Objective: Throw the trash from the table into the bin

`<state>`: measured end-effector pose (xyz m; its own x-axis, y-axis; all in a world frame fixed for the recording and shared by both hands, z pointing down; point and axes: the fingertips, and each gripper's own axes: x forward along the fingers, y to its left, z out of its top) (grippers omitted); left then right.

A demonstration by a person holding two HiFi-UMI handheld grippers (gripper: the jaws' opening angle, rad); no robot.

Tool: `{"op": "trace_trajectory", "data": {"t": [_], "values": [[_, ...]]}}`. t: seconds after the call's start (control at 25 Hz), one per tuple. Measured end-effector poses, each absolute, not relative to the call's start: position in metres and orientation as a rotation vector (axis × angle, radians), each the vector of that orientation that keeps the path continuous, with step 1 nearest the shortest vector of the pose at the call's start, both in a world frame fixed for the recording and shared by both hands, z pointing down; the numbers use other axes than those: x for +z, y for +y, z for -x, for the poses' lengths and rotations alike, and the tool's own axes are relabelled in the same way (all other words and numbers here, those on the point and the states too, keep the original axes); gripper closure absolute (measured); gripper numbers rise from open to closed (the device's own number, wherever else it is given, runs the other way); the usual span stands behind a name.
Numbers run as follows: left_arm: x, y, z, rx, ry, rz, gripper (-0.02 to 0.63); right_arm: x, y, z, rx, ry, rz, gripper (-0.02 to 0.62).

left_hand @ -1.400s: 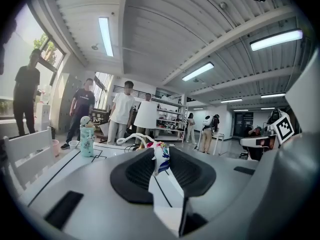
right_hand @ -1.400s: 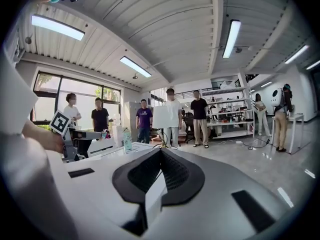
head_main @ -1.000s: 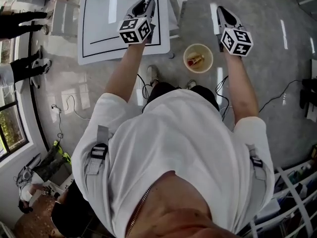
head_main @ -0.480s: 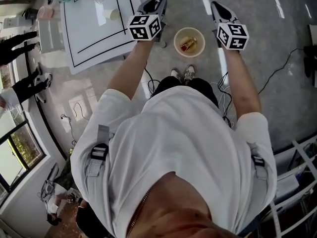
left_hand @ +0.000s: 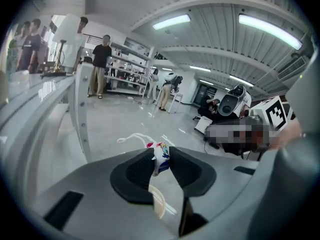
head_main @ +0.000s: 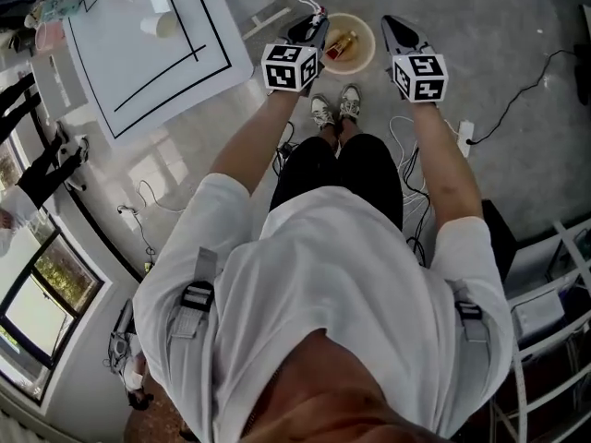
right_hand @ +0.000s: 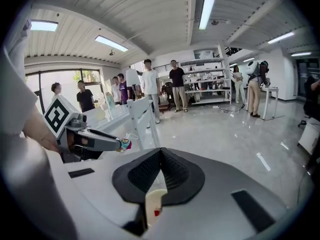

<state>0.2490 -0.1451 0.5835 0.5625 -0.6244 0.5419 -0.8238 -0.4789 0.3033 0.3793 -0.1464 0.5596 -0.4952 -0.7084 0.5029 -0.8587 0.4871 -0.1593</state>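
Colourful wrapper scrap sits pinched in the left gripper by the bin rim, right gripper clenched empty.

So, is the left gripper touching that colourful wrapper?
Touching. In the left gripper view, the left gripper has both fingers pressed on the wrapper.
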Motion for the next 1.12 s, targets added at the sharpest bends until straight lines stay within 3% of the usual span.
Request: {"op": "trace_trajectory", "data": {"t": [0.76, 1.12], "values": [[0.933, -0.116, -0.254, 0.765, -1.02, -2.105, 0.502, 0.893, -0.116, -0.366, 0.708, -2.239, -1.157, 0.589], [1.064, -0.11, -0.252, 0.915, -0.935, -2.101, 0.5, 1.002, -0.1, -0.362, 0.757, -2.199, -1.15, 0.589]]}}
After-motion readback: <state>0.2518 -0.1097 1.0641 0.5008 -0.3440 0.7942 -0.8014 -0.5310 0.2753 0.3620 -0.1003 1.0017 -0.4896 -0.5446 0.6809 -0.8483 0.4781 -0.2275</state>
